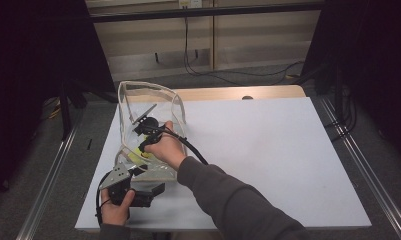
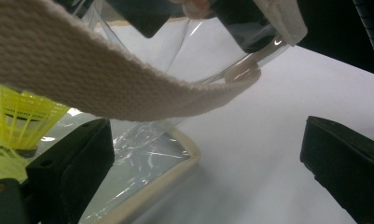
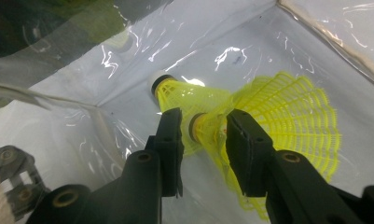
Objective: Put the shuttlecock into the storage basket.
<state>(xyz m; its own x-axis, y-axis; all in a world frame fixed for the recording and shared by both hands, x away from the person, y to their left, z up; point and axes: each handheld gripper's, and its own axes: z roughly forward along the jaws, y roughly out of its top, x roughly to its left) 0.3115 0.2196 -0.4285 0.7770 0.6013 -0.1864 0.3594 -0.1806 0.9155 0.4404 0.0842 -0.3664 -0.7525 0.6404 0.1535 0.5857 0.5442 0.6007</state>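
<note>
A clear plastic bag (image 1: 149,96) with beige trim stands open on the white table (image 1: 268,150). My right gripper (image 3: 203,122) reaches down into it. Its jaws stand apart on either side of the neck of a yellow shuttlecock (image 3: 287,116), whose skirt fans out to the right. A second yellow shuttlecock (image 3: 175,93) with a white cork lies just beyond. Both shuttlecocks (image 1: 137,156) show yellow through the bag's wall. My left gripper (image 1: 160,191) rests at the bag's near corner, open (image 2: 203,154), with the bag's beige strap (image 2: 105,79) draped above its jaws and touching neither.
The bag's trimmed bottom edge (image 2: 166,177) lies by the left jaw. A wooden strip (image 1: 228,93) borders the table's far side, and cables (image 1: 203,70) trail on the floor behind. Bare white table spreads to the right of the bag.
</note>
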